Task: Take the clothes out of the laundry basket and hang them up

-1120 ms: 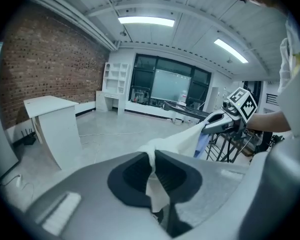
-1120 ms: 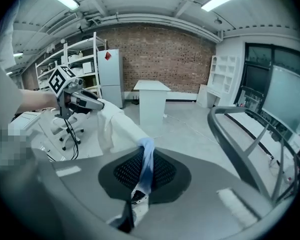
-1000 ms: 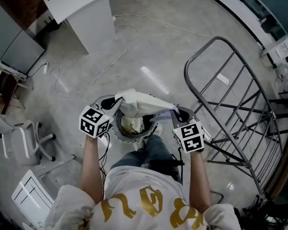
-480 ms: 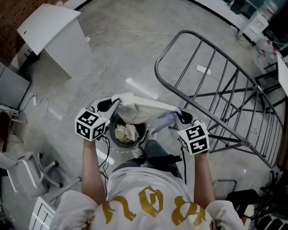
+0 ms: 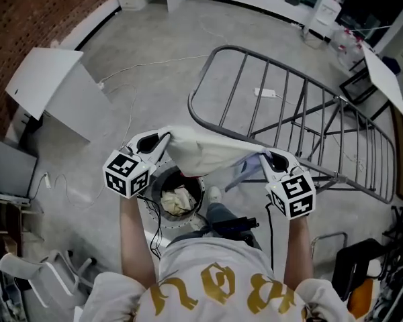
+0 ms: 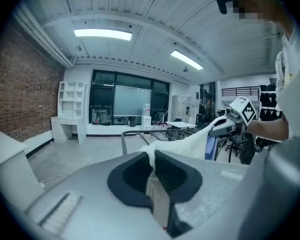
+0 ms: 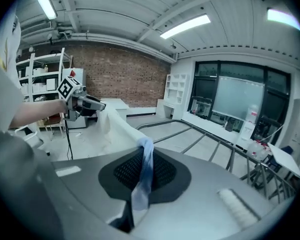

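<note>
The drying rack [image 5: 309, 113] stood unfolded on the far right, its bars bare, so nothing had yet been hung on it. Near our feet sat the round laundry basket [image 5: 152, 210] with a crumpled bundle of clothes [image 5: 176, 198] left inside.

Above the basket we held a white garment [image 5: 208, 151] stretched between the two grippers, one end in each. We judged that this was to open it out flat before laying it over a bar. It spanned from left to right just in front of the rack's near left corner, and we could not tell whether it touched the frame.

The left gripper [image 5: 161, 141] had its jaws closed on the white edge, and in its own view the cloth rose from the pinch and ran off to the right. The right gripper [image 5: 266, 158] had its jaws clamped on the other end, where a pale blue part of the garment [image 7: 146, 159] hung down through the pinch.
</note>
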Demonstrator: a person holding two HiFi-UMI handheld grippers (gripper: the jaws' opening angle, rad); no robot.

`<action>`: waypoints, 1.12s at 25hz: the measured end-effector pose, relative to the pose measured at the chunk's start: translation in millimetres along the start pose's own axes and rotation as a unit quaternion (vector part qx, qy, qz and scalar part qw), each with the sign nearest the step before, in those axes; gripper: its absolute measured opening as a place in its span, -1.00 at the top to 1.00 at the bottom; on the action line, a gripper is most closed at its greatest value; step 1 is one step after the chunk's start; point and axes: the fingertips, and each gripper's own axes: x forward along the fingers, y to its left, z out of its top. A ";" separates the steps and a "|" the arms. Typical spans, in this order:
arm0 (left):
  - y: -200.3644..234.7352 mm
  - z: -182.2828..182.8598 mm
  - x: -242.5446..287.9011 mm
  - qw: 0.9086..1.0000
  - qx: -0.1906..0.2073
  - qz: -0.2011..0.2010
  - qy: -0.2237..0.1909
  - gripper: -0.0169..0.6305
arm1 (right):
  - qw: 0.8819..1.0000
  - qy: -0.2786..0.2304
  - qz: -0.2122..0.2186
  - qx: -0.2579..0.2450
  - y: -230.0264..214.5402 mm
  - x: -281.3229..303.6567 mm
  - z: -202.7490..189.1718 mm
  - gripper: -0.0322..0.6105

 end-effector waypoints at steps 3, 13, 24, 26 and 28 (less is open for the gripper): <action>-6.1 25.8 10.9 1.000 0.010 -0.023 -0.015 0.88 | 0.999 -0.014 -0.027 0.012 -20.7 -16.6 7.1 0.79; -16.9 81.4 46.8 0.998 0.029 -0.047 -0.026 0.88 | 0.994 -0.043 -0.098 0.029 -75.2 -60.7 17.0 0.79; -32.6 152.3 83.7 0.995 0.051 -0.065 -0.049 0.88 | 0.985 -0.085 -0.142 0.049 -131.4 -94.3 42.7 0.79; -36.7 168.6 93.4 0.995 0.048 -0.070 -0.060 0.88 | 0.983 -0.095 -0.151 0.051 -147.1 -101.2 48.9 0.79; -38.9 183.5 105.6 0.994 0.043 -0.070 -0.069 0.88 | 0.981 -0.103 -0.156 0.052 -164.5 -104.9 54.8 0.79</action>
